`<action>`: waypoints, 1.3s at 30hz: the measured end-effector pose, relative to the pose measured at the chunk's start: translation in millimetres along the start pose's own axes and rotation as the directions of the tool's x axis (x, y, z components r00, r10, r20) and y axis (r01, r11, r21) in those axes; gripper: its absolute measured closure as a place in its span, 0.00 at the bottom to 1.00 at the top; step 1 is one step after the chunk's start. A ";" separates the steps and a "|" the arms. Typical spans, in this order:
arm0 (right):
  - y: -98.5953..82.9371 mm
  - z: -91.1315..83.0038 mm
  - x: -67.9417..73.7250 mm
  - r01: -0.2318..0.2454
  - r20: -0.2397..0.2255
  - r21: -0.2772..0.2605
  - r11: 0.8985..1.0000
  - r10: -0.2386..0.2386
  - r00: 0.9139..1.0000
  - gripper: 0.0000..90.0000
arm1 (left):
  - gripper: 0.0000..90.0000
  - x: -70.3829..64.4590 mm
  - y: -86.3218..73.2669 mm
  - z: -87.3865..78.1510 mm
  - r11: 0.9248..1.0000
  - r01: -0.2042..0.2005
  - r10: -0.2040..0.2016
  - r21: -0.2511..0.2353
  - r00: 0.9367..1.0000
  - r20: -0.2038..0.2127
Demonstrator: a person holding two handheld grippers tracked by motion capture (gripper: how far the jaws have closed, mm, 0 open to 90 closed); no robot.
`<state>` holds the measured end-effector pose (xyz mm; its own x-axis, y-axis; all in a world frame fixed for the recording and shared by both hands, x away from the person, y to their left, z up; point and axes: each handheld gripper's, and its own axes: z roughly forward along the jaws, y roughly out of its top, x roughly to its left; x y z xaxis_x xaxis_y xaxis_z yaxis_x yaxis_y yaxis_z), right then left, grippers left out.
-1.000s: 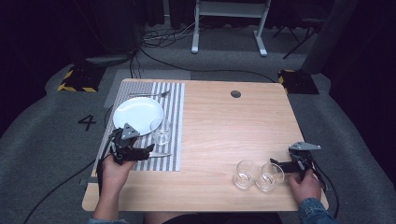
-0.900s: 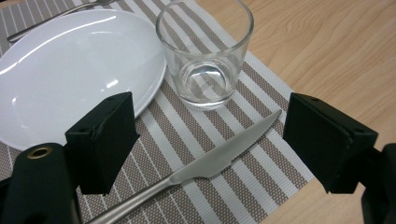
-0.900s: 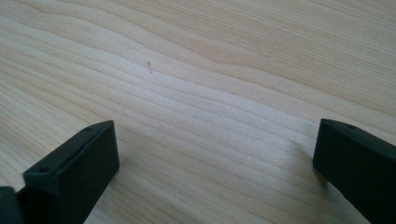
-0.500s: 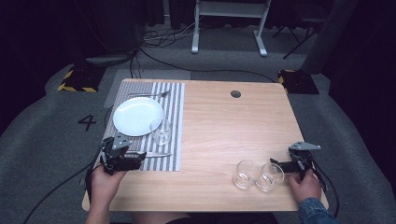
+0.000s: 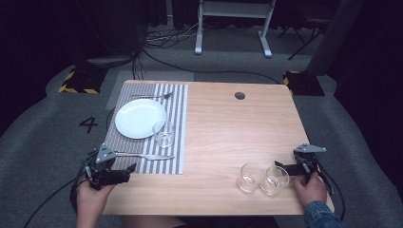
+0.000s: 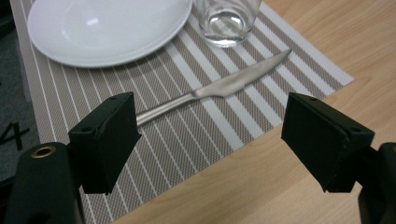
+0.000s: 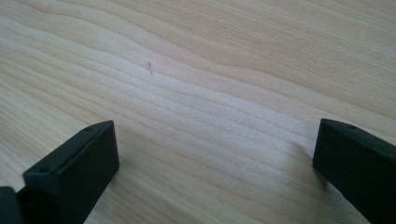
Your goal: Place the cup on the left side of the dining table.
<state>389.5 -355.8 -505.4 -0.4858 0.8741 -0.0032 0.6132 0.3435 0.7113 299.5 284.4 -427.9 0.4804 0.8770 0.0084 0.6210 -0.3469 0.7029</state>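
- I'm holding the left gripper (image 5: 124, 172) at the placemat's (image 5: 178, 123) near edge, fingers (image 6: 105, 140) spread wide, gripping nothing.
- Knife (image 6: 219, 87) is lying flat on the placemat, just beyond those fingers, near the glass (image 6: 226, 18) and plate (image 6: 107, 28).
- Right gripper (image 5: 280, 167) is sitting far right of the placemat on the worktop (image 7: 196, 93), fingers wide apart, empty, beside two glasses (image 5: 262, 178).

High view looks down over the table (image 5: 228, 123); gripper views sit close above its wood.
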 end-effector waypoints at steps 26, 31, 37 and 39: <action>0.1 0.0 0.0 0.001 -0.001 0.001 1.000 -0.001 1.000 0.01 | 0.21 0.1 -47.4 22.9 0.974 0.037 -0.042 0.226 0.999 0.015; 0.1 0.0 0.0 0.001 -0.001 0.001 1.000 -0.001 1.000 0.01 | 0.18 0.6 -54.8 30.6 0.973 0.036 -0.042 0.226 0.999 0.018; 0.1 0.0 0.1 0.001 -0.001 0.001 1.000 -0.001 1.000 0.01 | 0.08 -0.3 -69.6 38.2 0.998 -0.002 -0.001 0.068 0.998 0.055; 0.1 0.0 0.1 0.001 -0.001 0.001 1.000 -0.001 1.000 0.01 | 0.01 -2.6 -71.3 40.8 0.998 -0.017 0.013 0.053 0.998 0.067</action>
<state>389.5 -355.7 -505.4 -0.4867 0.8735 -0.0031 0.6134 0.3443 0.7108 279.2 293.4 -507.0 0.5286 0.8483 -0.0298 0.6448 -0.3785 0.6640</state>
